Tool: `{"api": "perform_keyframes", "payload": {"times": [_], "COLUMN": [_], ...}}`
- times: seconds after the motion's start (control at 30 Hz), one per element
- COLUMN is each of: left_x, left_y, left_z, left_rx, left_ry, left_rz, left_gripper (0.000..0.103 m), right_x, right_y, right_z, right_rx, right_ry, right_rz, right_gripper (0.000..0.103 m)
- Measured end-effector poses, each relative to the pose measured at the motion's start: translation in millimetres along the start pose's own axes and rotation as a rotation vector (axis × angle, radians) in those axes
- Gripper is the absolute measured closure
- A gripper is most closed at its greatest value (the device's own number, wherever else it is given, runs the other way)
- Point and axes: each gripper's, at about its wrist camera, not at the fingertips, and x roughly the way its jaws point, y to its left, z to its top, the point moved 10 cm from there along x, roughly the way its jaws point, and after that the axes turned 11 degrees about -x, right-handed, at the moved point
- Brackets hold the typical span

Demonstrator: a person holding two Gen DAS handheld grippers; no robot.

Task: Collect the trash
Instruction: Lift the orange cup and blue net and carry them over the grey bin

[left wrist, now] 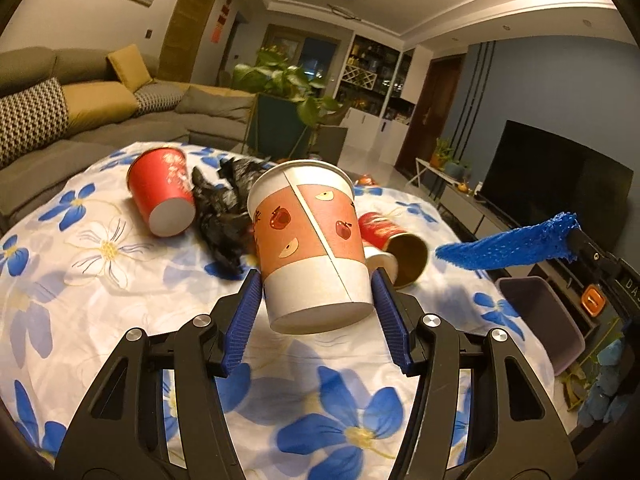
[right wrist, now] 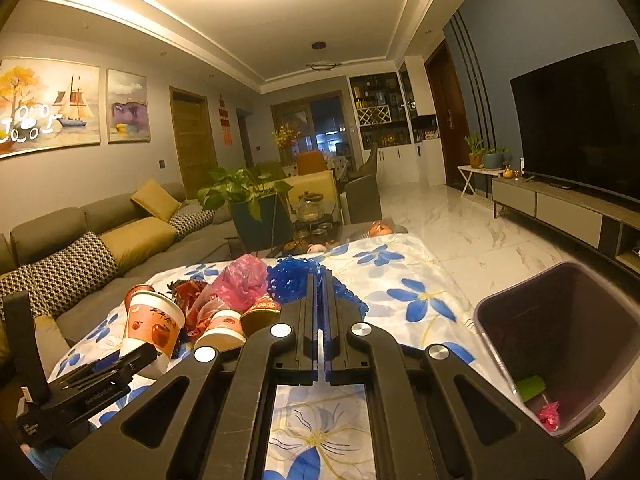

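Note:
My left gripper [left wrist: 316,286] is shut on a white paper cup [left wrist: 312,240] with an orange apple-print band, its blue pads [left wrist: 246,316] pressing both sides; the cup tilts with its base toward the camera, above the flowered tablecloth [left wrist: 100,280]. The right wrist view shows the same cup [right wrist: 154,328] at lower left. My right gripper [right wrist: 319,280] is shut on a blue foam net [right wrist: 292,284], whose tail [left wrist: 508,246] hangs at the right of the left wrist view. On the cloth lie a red cup [left wrist: 162,192], a black bag [left wrist: 224,208], a red can [left wrist: 394,240] and a small cup [left wrist: 382,262].
A purple bin [right wrist: 568,312] stands on the floor right of the table, with green and pink scraps inside; it also shows as the bin [left wrist: 540,320] in the left wrist view. A pink bag [right wrist: 244,284] and a red wrapper [right wrist: 192,296] lie among the litter. A sofa [left wrist: 80,120] runs along the left, a TV unit [right wrist: 560,204] stands at the right.

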Motion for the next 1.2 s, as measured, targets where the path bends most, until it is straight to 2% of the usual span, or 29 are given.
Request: {"api": "perform_keyframes", "payload": {"times": [0.57,1.2], "left_x": [-7,11], "left_y": [-105,-236], "left_z": [-17,-53], "left_rx": [0.161,0.284], "left_ry": [-0.005,0.035], "left_rz": [-0.139,-0.362], "left_gripper": [0.047,0.047], "right_x": [-50,-95], "right_y": [-56,-174], "right_z": [8,3], "right_rx": [0.011,0.073], "right_ry": [-0.052,-0.099], "right_rz": [-0.108,-0.353], "right_gripper": [0.1,0.1]}}
